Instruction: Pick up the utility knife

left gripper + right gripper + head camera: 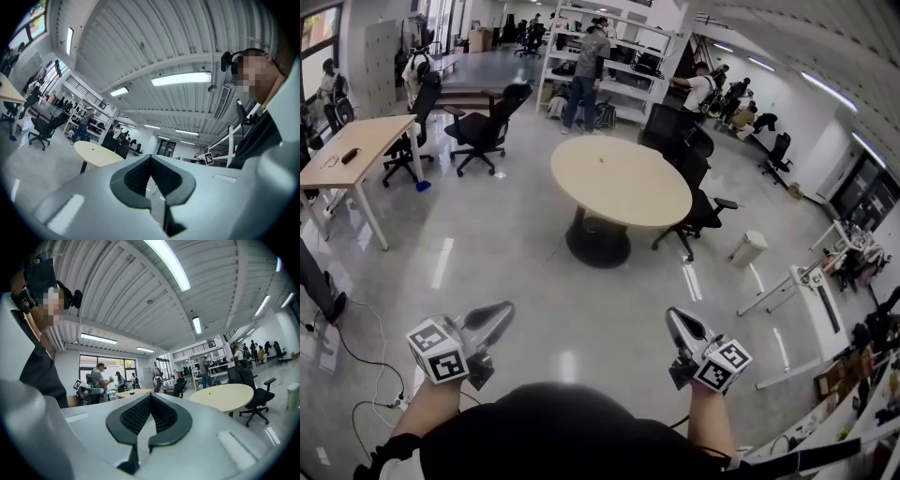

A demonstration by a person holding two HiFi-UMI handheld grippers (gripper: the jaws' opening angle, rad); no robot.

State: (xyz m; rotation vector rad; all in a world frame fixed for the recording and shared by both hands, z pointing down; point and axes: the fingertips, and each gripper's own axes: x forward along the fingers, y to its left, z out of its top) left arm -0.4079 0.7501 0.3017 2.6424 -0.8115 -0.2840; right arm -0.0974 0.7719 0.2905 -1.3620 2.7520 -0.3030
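Glossy grey floor [516, 253] spreads through an open office; black chairs [480, 131] ring a round beige table [647, 202] ahead; a speck [602, 157] on its top is too small to call the utility knife; left gripper [506, 309] and right gripper [673, 315] are clenched shut, empty.

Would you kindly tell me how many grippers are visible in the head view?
2: the left gripper at lower left, the right gripper at lower right, both shut and empty.
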